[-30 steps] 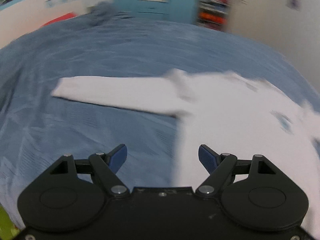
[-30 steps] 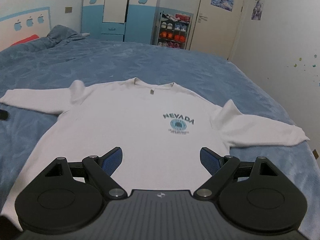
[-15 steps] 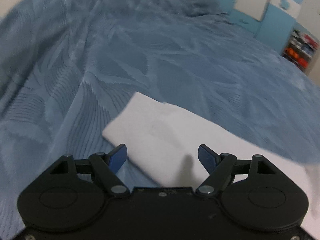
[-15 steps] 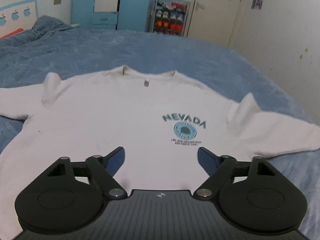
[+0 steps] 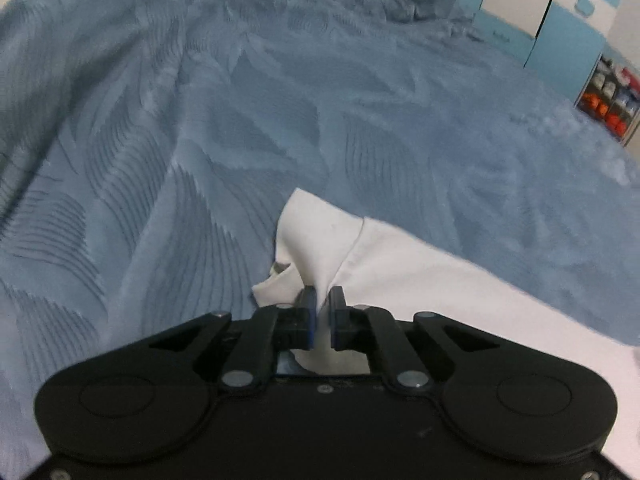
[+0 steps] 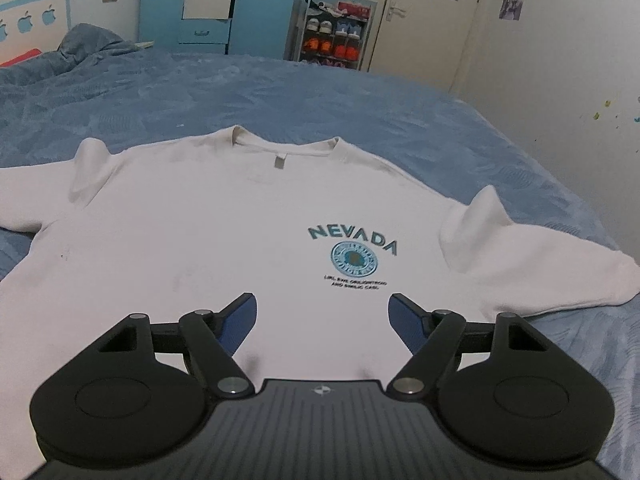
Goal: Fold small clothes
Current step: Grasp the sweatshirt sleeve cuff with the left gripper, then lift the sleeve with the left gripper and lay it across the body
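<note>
Fabric of a white sweatshirt (image 6: 208, 248) sleeve cuff (image 5: 320, 232) sits pinched between the closed fingers of the left hand-held gripper (image 5: 322, 306), bunched and lifted slightly off the blue bedspread (image 5: 200, 140). The right hand-held gripper (image 6: 322, 316) hovers with its fingers spread wide above the lower front of the sweatshirt, holding nothing. The garment lies flat, face up on the bed, sleeves out to both sides, with a teal NEVADA print (image 6: 352, 236) on the chest. Beyond stand a blue wardrobe (image 6: 208, 8), a shoe rack (image 6: 334, 32) and a door (image 6: 424, 16).
</note>
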Tool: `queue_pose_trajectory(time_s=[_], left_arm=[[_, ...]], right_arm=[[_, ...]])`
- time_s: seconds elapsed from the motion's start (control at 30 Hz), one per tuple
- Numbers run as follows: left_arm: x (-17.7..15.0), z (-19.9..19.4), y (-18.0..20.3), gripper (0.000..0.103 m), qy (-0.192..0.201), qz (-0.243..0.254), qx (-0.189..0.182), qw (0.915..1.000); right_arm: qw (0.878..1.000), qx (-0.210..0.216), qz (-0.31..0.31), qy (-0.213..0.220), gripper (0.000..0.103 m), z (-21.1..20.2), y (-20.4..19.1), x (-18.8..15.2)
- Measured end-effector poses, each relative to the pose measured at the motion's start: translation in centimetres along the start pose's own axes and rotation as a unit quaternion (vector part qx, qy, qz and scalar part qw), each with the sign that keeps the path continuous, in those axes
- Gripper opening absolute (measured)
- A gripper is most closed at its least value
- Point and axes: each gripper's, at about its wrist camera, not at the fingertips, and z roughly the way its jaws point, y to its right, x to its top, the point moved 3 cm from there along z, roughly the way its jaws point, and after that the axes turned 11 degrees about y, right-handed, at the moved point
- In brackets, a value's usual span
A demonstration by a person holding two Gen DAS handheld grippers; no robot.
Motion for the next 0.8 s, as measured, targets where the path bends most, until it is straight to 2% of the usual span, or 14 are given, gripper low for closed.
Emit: queue_pose_trajectory(time_s=[0.13,0.2,0.37,0.47,0.53,0.7,0.8], left_arm=[[1.0,-3.0,0.2,0.004,0.024,0.014,-0.017,0.9995],[1.2,-3.9,0.7,0.004,0.035,0.032,-0.013,0.9988],[1.7,-7.2,4.3,0.004,0.062,0.069,-0.017,0.9955],[1.6,-10.2,8.7,0.004,0.088,0.113,-0.035,0.9891],[1.2,-12.5,12.2,0.004,0.099,0.137,-0.063,0.9836],[-1.5,-19.1,22.6,0.004,0.119,0.177,-0.147,0.9658],[-4.0,-22.9,29.2,0.004,0.126,0.185,-0.203,0.9532]], right_arm=[[1.0,0.001,0.006,0.007,0.088,-0.4,0.4,0.5],[1.0,0.0,0.005,0.01,0.088,-0.5,0.7,0.6],[1.0,-0.006,0.005,0.012,0.086,-0.7,1.6,0.7],[1.0,-0.016,0.005,0.014,0.086,-1.0,3.2,0.8],[1.0,-0.022,0.008,0.016,0.086,-1.2,4.3,0.8],[0.999,-0.025,0.01,0.028,0.086,-1.9,7.5,0.9],[0.999,-0.026,0.0,0.031,0.086,-2.0,8.8,0.9]])
